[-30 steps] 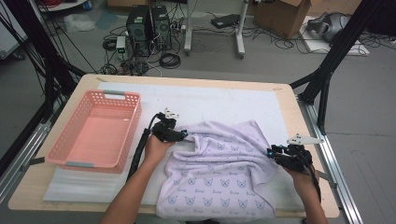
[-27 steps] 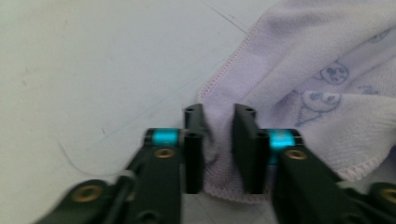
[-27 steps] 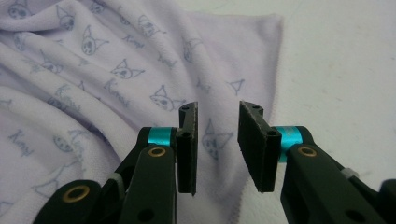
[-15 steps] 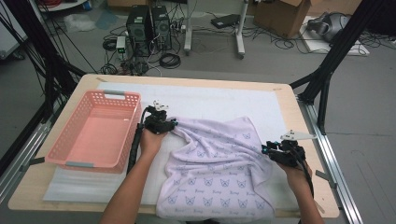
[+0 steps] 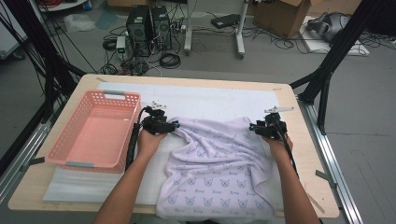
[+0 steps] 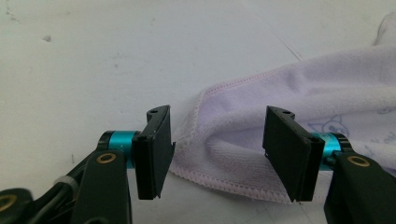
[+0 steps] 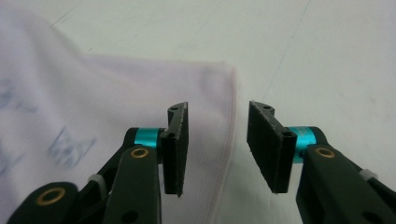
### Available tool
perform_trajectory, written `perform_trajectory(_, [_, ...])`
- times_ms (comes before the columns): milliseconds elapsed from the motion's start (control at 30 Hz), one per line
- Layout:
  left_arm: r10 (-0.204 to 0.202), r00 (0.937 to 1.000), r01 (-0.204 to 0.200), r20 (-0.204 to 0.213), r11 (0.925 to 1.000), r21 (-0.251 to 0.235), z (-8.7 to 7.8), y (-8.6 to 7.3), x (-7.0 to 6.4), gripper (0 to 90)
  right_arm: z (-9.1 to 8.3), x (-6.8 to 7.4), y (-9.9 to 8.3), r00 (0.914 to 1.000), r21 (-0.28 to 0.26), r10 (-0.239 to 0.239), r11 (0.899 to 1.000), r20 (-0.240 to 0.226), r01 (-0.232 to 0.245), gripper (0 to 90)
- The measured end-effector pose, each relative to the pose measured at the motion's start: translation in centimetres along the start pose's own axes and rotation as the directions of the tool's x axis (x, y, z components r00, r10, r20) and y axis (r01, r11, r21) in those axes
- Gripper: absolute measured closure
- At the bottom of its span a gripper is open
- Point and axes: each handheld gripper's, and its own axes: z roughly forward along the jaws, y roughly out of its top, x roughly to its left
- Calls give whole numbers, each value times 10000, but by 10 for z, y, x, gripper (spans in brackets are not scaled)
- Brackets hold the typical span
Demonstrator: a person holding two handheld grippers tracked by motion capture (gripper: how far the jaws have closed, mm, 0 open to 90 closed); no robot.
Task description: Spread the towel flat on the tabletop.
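Note:
A pale lilac towel (image 5: 215, 163) printed with small cat faces lies rumpled on the white mat, its near edge hanging over the table's front. My left gripper (image 5: 173, 125) is at the towel's far left corner. In the left gripper view that gripper (image 6: 217, 151) is open, and the folded, hemmed towel corner (image 6: 233, 149) lies between its jaws. My right gripper (image 5: 254, 127) is at the far right corner. In the right gripper view it (image 7: 217, 147) stands open astride the towel's hemmed edge (image 7: 229, 140), gripping nothing.
A pink plastic basket (image 5: 95, 130) stands empty at the left of the table. A white mat (image 5: 210, 100) covers the wooden table (image 5: 308, 154). Black frame legs, cables and computer boxes are on the floor beyond the far edge.
Both grippers have moved toward the far side, dragging the towel's top corners out so it lies wider. Their jaws now stand open at those corners.

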Motion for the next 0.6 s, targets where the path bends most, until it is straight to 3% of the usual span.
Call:
perform_trajectory(67, [-31, 10000, 31, 10, 10000, -31, 1, 0, 1, 424, 10, 0, 7, 9997, 62, -87, 9999, 213, 85, 608])
perform_trajectory(267, [-23, 10000, 22, -61, 10000, -29, 1, 0, 1, 424, 38, -1, 23, 9999, 342, -75, 9994, 150, 70, 552])
perform_trajectory(300, [-21, 10000, 21, -71, 10000, 12, 1, 0, 1, 424, 40, -1, 26, 9997, 420, -168, 9990, 182, 160, 587])
perform_trajectory(333, [-29, 9999, 29, -102, 10000, -5, 1, 0, 1, 424, 41, -1, 28, 9994, 487, -340, 9983, 112, 334, 713])
perform_trajectory(367, [-48, 9999, 48, -122, 10000, 9, 2, 0, 1, 427, 41, -1, 31, 9980, 638, -551, 9963, -307, 570, 847])
perform_trajectory(400, [-16, 9999, 16, -159, 10000, 25, 2, 0, 0, 428, 42, 1, 34, 9937, 812, -1105, 9904, -175, 1115, 854])
perform_trajectory(433, [-29, 9998, 29, -201, 10000, 45, 2, 0, -1, 432, 42, 2, 38, 9872, 882, -1575, 9840, 240, 1549, 856])
perform_trajectory(467, [-7, 9998, 8, -207, 10000, 53, 2, 0, -1, 438, 41, 1, 42, 9866, 679, -1522, 9866, 591, 1481, 857])
perform_trajectory(533, [2, 9999, -1, -133, 10000, 87, 1, 1, -3, 448, 34, -7, 48, 9912, -320, -844, 9956, 1017, 881, 856])
perform_trajectory(600, [43, 10000, -42, -63, 9999, 92, 0, 2, -6, 446, 27, -15, 52, 9897, -1089, -421, 9924, 1367, 573, 856])
